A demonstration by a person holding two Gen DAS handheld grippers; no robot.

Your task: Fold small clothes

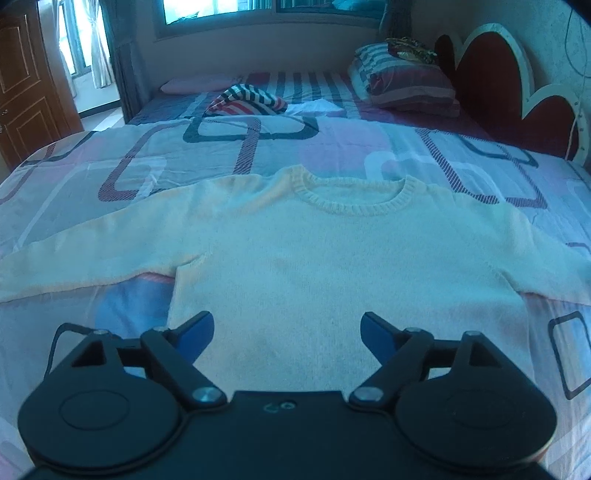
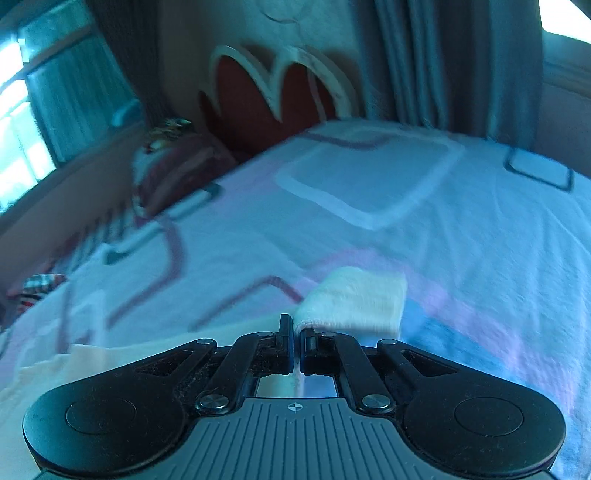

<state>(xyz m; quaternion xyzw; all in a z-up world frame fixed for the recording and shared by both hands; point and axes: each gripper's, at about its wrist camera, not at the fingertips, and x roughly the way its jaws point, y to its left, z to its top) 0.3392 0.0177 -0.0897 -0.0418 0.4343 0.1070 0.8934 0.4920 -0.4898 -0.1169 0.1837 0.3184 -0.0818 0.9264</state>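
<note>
The left gripper (image 1: 287, 334) is hovering with fingers spread wide over the hem of a cream sweater (image 1: 314, 258) lying flat on the bed (image 1: 129, 162), neck pointing toward the window (image 1: 221, 9), sleeves stretching side to side. The right gripper (image 2: 296, 334) is pinching the sleeve cuff (image 2: 354, 301), lifting it. Pillows (image 1: 402, 79) and a striped garment (image 1: 245, 99) are lying beyond. The right view is blurring; both sleeves are running out of the left frame.
</note>
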